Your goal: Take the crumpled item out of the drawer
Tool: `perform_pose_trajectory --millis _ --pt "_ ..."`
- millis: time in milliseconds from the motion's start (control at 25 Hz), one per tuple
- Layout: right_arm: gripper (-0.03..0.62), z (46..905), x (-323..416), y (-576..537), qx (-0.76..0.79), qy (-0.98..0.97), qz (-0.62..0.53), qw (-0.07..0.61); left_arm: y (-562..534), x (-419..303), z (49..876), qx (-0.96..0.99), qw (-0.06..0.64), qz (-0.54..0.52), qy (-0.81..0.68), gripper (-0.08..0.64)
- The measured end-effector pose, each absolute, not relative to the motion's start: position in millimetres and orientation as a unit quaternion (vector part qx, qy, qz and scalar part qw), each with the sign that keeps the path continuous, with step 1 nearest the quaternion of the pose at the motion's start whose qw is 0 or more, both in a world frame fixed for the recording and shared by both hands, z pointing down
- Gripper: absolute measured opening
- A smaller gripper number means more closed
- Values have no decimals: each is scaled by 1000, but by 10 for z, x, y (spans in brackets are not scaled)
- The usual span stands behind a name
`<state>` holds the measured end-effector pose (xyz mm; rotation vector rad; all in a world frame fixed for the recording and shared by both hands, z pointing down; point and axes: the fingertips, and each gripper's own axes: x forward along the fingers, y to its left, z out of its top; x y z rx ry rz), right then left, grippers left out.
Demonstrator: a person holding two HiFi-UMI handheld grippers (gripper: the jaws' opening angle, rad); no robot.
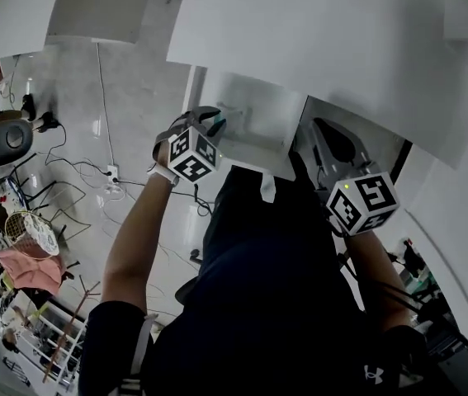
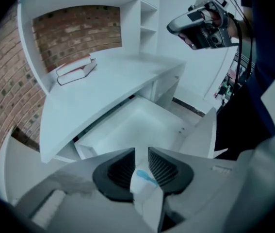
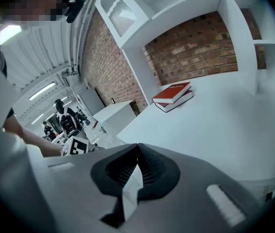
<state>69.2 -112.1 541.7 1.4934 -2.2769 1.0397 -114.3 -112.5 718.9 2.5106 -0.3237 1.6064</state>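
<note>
Crumpled white item with a blue mark (image 2: 143,181): probably thin paper or wrapper, so light, soft and crushable. Pinch a bulky fold; light force should do.

Left gripper (image 2: 141,153): jaws a narrow gap apart, clamped on that item, above the open white drawer (image 2: 137,123).

Right gripper (image 3: 138,149): jaws pressed together, nothing between them, over the white desk top (image 3: 224,115).

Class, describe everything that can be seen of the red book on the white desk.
The book is closed, with a red cover and white page edges, and looks like a hardback. It lies flat on the white desk top, near the brick back wall. A second layer shows under the red cover, so it may be two books stacked; I cannot tell. Only the desk top touches it.
</note>
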Motion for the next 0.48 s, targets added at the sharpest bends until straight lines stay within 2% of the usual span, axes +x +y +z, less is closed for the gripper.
perform_pose_trajectory --millis 480 --pt "3 5830 842 -1185 536 -745 384 108 -1058 -1149 8084 794 65 604 18 95"
